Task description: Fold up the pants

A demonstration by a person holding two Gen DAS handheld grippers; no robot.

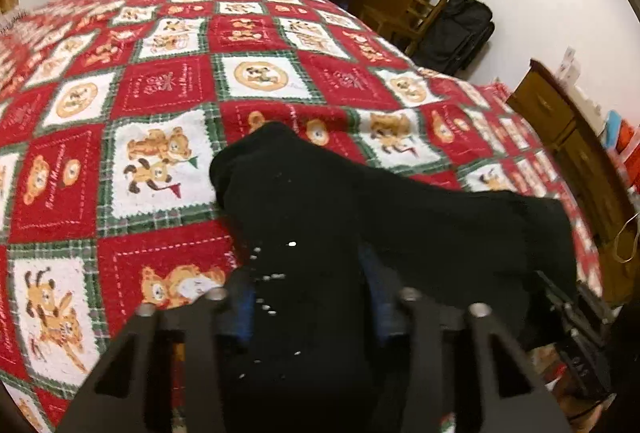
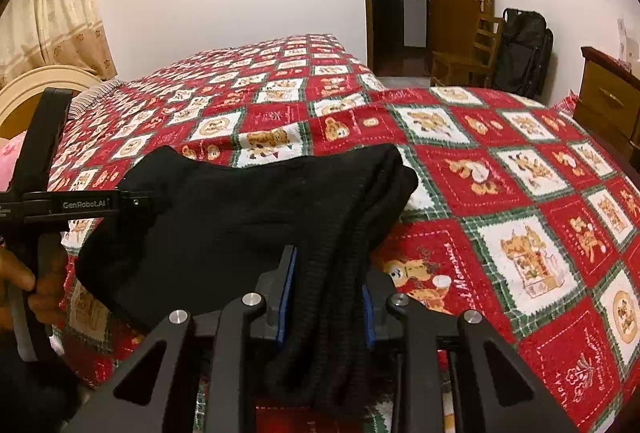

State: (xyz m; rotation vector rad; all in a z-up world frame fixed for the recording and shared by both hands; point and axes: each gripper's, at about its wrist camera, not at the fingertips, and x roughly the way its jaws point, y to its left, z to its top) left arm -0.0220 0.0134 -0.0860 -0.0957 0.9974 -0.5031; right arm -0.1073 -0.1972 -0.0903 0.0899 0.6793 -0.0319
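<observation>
A: What can't you make out?
B: The left gripper (image 1: 310, 297) has its fingertips buried under the black pants (image 1: 320, 217), so the pads' contact stays hidden.
A: And the right side?
B: The right gripper (image 2: 328, 293) shows only blue pad edges (the fabric covers the rest). The hand (image 2: 24, 281) is cut off by the frame edge.

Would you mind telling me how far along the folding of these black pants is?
Done: the black pants already lie on the bedspread as a compact stack, with several layers showing at one edge. In hand: the left tongs and right tongs each clamp the near edge. Left: probably one more fold or setting it down flat.
</observation>
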